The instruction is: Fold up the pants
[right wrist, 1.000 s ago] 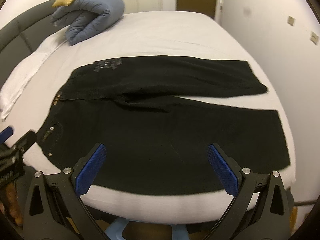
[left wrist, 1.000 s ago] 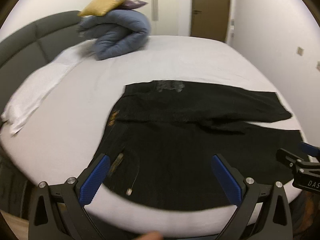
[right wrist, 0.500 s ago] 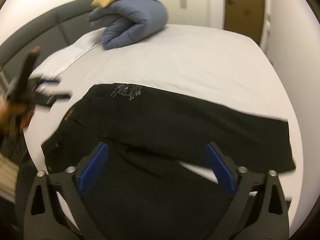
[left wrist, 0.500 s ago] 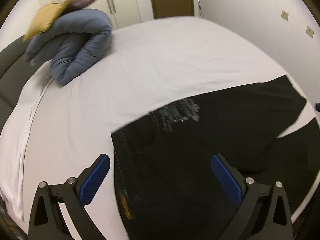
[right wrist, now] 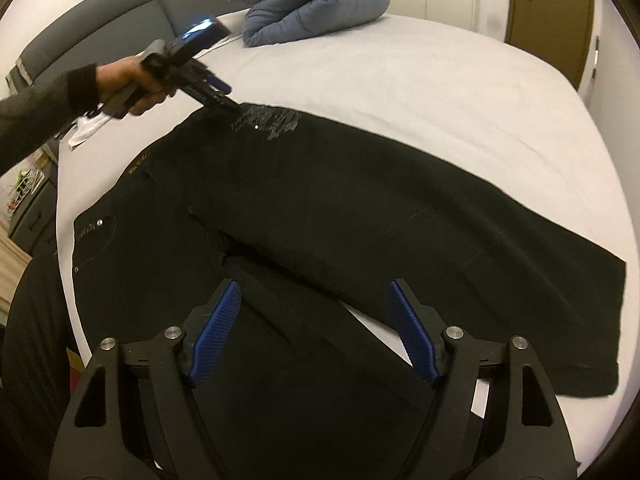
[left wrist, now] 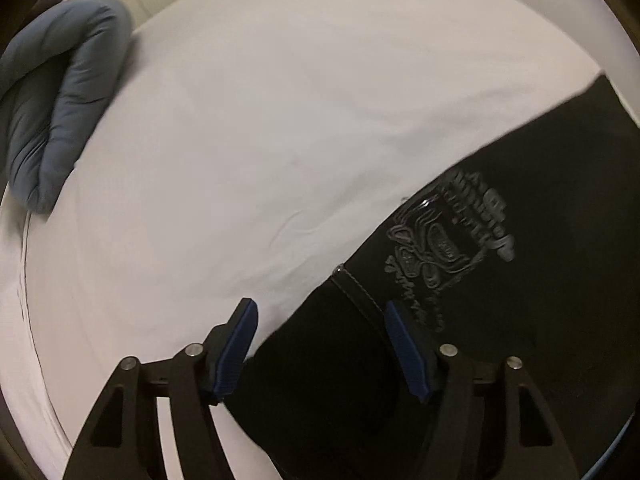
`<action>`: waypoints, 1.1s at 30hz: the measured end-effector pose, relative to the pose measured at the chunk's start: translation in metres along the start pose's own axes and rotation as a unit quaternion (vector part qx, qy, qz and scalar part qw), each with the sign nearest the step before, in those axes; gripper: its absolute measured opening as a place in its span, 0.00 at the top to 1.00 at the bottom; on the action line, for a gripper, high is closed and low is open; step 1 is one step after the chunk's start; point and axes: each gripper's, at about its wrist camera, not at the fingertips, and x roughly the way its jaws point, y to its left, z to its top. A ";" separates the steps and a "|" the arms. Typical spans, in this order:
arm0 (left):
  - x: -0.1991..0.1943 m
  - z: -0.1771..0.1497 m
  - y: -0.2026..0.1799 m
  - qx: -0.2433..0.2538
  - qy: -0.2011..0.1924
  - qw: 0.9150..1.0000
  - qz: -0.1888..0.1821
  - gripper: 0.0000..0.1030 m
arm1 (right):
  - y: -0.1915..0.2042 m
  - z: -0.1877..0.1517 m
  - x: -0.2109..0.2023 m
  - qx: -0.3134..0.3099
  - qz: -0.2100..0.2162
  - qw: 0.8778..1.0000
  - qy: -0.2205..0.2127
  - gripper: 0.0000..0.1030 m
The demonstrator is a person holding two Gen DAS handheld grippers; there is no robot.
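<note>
Black pants (right wrist: 360, 208) spread flat on the white bed (right wrist: 440, 80)

Left gripper (left wrist: 322, 344), jaws spread, straddles the waistband corner; right gripper (right wrist: 316, 332), spread too, hovers above the legs.

Matt black cloth pants (right wrist: 328, 200), faintly glossy grey print (left wrist: 448, 236) near waistband. Smooth white cloth sheet (left wrist: 240, 140). Puffy blue-grey quilted duvet (right wrist: 312, 0), soft sheen. Matt black plastic gripper fingers (right wrist: 416, 336), ribbed blue pads (right wrist: 216, 332), bright metal pins (left wrist: 448, 349).
</note>
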 end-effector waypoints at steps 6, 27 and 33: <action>0.030 0.001 0.023 -0.043 0.035 0.997 -0.050 0.20 | -0.003 0.004 0.014 0.001 0.011 1.000 0.007 0.35; -0.065 -0.093 -0.062 -0.005 -0.141 0.989 0.051 0.94 | 0.013 0.156 0.057 -0.107 -0.002 0.994 -0.029 0.54; -0.087 -0.112 -0.102 0.012 -0.172 0.982 0.078 0.94 | 0.024 0.184 0.094 -0.155 -0.014 0.988 0.010 0.54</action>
